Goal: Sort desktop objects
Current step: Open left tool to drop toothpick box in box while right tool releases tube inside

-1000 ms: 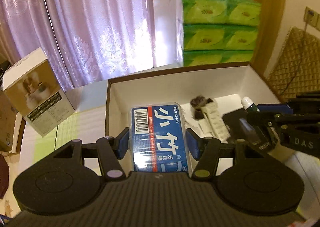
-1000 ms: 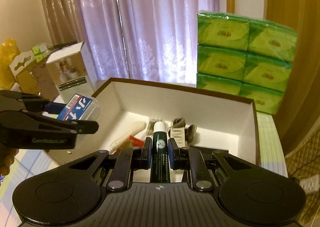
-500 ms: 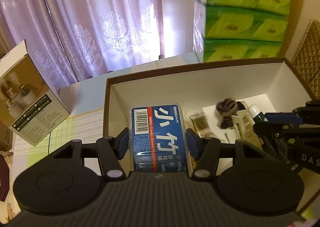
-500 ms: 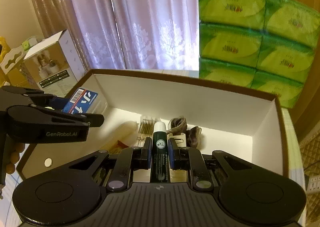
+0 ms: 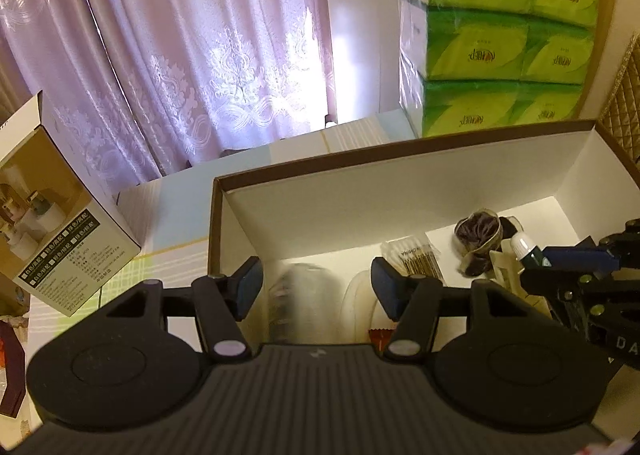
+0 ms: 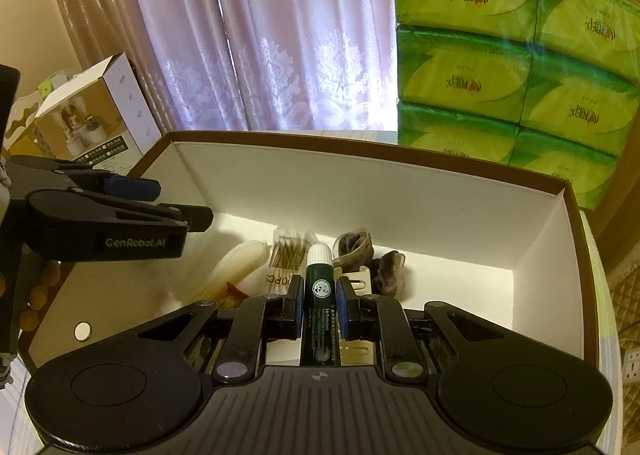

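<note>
Through the left wrist camera we see our left gripper (image 5: 316, 287) spread wide with nothing between its blue pads, poised over the left end of the white-lined box (image 5: 400, 191), where a blurred clear shape (image 5: 304, 299) shows below the gap, too smeared to identify. Through the right wrist camera we see our right gripper (image 6: 318, 309) clamped on a dark green lip balm tube (image 6: 319, 287), white cap forward, above the box floor near the cotton swab packet (image 6: 286, 251) and the brown hair tie (image 6: 354, 249).

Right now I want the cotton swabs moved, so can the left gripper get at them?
Probably yes: the left gripper is open and empty, over the box, and the cotton swabs lie uncovered just ahead.
</note>
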The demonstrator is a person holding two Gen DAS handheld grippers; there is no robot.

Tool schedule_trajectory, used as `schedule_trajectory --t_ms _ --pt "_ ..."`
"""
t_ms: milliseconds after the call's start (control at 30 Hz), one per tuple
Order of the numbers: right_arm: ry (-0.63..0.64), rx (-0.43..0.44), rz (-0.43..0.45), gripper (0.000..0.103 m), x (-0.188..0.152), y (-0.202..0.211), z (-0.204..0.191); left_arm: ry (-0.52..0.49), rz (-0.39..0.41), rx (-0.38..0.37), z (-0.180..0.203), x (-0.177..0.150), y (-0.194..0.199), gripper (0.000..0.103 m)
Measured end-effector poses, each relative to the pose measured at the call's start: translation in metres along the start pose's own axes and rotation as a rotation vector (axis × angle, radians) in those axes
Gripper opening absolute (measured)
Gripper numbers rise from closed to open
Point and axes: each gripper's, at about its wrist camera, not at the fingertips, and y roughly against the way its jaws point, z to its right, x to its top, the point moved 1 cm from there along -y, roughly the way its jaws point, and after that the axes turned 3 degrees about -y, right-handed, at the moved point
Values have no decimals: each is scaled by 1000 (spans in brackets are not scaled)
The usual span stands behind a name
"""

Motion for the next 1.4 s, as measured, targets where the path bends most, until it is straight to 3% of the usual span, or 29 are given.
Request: schedule_trajectory --t_ms 600,833,900,967,1100,1267,1400 --pt "1 8 10 14 5 -6 -7 0 24 12 -7 -1 16 59" --pt "23 29 67 15 7 -3 -9 13 27 12 -8 -1 23 64" --pt "29 23 82 25 6 0 -10 24 27 5 -11 -1 26 66" --pt "28 15 98 50 5 4 -9 42 28 -5 -13 -3 30 67" --pt "6 25 110 60 1 17 -5 64 36 -12 -13 -9 42 75" --pt "18 1 139 87 -8 39 -5 71 64 -6 -12 -15 63 79" --pt "17 -9 158 99 -15 56 -5 83 87 -11 -10 -19 84 82"
